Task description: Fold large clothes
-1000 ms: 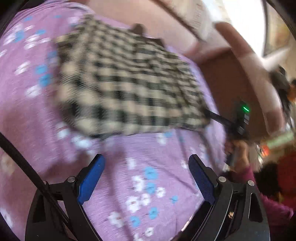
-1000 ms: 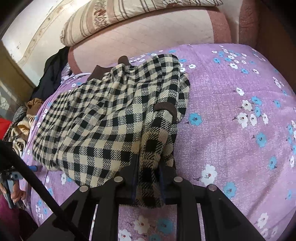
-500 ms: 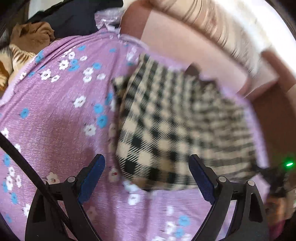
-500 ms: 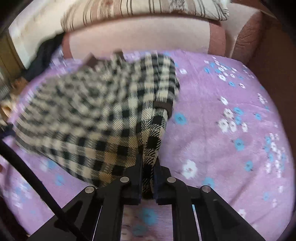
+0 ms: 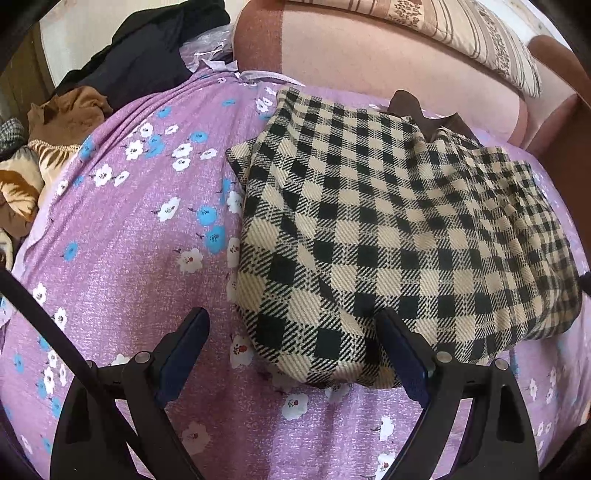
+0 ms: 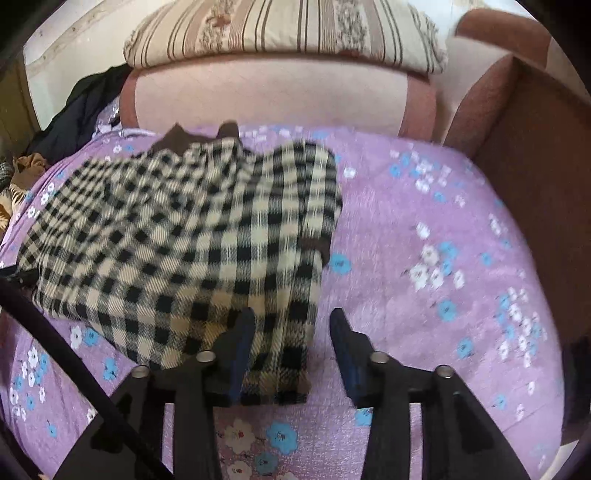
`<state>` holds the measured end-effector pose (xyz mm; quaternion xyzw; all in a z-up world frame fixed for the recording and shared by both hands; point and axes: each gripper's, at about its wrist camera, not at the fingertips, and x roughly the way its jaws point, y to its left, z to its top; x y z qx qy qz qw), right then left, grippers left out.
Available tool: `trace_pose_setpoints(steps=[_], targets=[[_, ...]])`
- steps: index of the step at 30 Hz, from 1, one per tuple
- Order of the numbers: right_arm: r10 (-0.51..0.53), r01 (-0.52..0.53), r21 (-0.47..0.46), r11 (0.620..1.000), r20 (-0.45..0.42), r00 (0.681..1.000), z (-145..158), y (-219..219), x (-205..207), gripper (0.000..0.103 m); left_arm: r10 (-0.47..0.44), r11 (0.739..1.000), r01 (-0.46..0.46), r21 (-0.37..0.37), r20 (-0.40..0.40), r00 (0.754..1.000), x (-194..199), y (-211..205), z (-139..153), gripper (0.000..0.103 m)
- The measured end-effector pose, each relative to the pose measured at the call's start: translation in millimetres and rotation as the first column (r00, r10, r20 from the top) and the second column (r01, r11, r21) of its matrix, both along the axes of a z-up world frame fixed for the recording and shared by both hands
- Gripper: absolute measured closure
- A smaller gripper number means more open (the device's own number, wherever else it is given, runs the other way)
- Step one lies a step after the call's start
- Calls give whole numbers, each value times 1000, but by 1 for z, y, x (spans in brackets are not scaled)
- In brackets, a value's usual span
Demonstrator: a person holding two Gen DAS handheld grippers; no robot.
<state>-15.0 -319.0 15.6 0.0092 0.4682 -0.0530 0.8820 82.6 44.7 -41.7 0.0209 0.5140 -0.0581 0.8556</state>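
A big checked garment [image 5: 388, 221], black and cream, lies folded on a purple bedsheet [image 5: 129, 258] with white and blue flowers. It is the thing to be folded, and it sits near the pink headboard [image 5: 388, 55], with its brown collar [image 5: 424, 110] pointing at the headboard. A striped pillow [image 6: 288, 33] rests on top of the headboard. To one side of the garment, past the edge of the sheet, there is a pile of dark clothes [image 5: 147, 62] and a brown cloth [image 5: 70, 110]. The left tool [image 5: 291, 332] hangs over the near corner of the garment with its two blue fingers [image 5: 184, 350] wide apart. One finger is over the sheet beside the garment and the other is over the cloth itself, and nothing is pinched between them. The right tool [image 6: 291, 332] is at the other near end of the garment, where a checked sleeve [image 6: 288, 332] with a brown cuff [image 6: 314, 247] lies on top of the garment and runs toward the tool. Its jaws have just been opening, and they now stand about half open. The end of the sleeve lies between the fingers, close to the left one, but the fingers do not squeeze it. The right-hand picture is a bit blurry.
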Motion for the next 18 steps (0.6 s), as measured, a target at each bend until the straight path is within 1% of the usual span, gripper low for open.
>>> trace_pose_setpoints(steps=[3, 6, 8, 12, 14, 17, 18], targets=[[-7, 6, 13, 1000, 28, 1000, 7, 1, -1, 57, -4, 1000, 4, 6, 2, 1000, 0, 0, 0, 12], [10, -14, 63, 998, 54, 998, 11, 4, 1, 57, -4, 1000, 4, 9, 4, 1000, 2, -1, -1, 12], [46, -53, 100, 994, 75, 996, 14, 12, 2, 56, -5, 1000, 5, 9, 5, 1000, 2, -1, -1, 12], [123, -133, 80, 988, 124, 985, 20, 38, 2, 56, -4, 1000, 4, 7, 5, 1000, 2, -1, -1, 12], [164, -180, 105, 978, 139, 977, 22, 51, 8, 56, -5, 1000, 5, 5, 1, 1000, 3, -1, -2, 12], [201, -218, 136, 966, 131, 971, 19, 70, 22, 56, 5, 1000, -5, -27, -18, 1000, 6, 3, -2, 12], [216, -233, 142, 962, 122, 969, 17, 76, 27, 56, 16, 998, -17, -54, -30, 999, 8, 6, -2, 12]])
